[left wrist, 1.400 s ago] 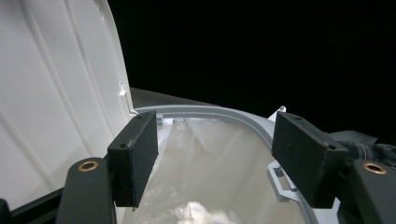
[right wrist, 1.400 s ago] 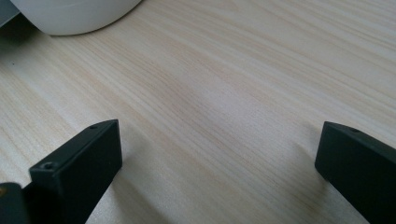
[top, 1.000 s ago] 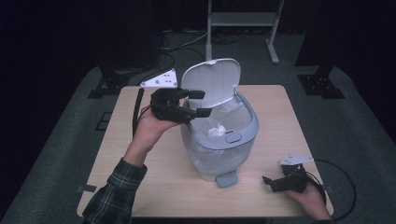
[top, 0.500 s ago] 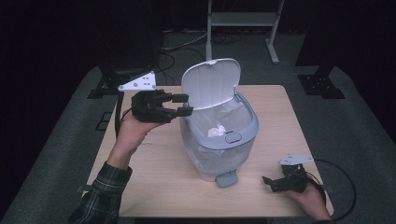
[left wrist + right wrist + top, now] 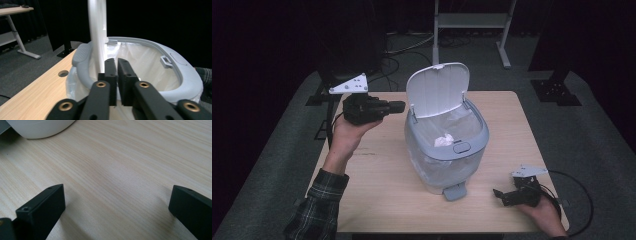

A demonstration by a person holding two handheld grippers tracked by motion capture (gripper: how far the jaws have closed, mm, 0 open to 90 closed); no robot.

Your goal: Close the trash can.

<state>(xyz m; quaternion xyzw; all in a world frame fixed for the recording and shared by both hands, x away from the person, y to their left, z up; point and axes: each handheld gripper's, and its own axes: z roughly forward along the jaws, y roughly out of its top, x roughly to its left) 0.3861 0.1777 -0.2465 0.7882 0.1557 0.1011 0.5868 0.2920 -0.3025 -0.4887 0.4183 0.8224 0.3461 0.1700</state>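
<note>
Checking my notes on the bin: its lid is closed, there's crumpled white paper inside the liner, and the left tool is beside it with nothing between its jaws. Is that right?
One thing is wrong: the lid stands open, tipped up at the back of the bin, as the high view shows. The rest holds: crumpled white paper lies in the liner, and the left tool is beside the bin, jaws together on nothing.

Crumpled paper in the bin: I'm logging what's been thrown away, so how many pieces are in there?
1. A white crumpled paper lies inside the bin on the clear liner, near the front rim. More could be hidden deeper in the liner.
</note>
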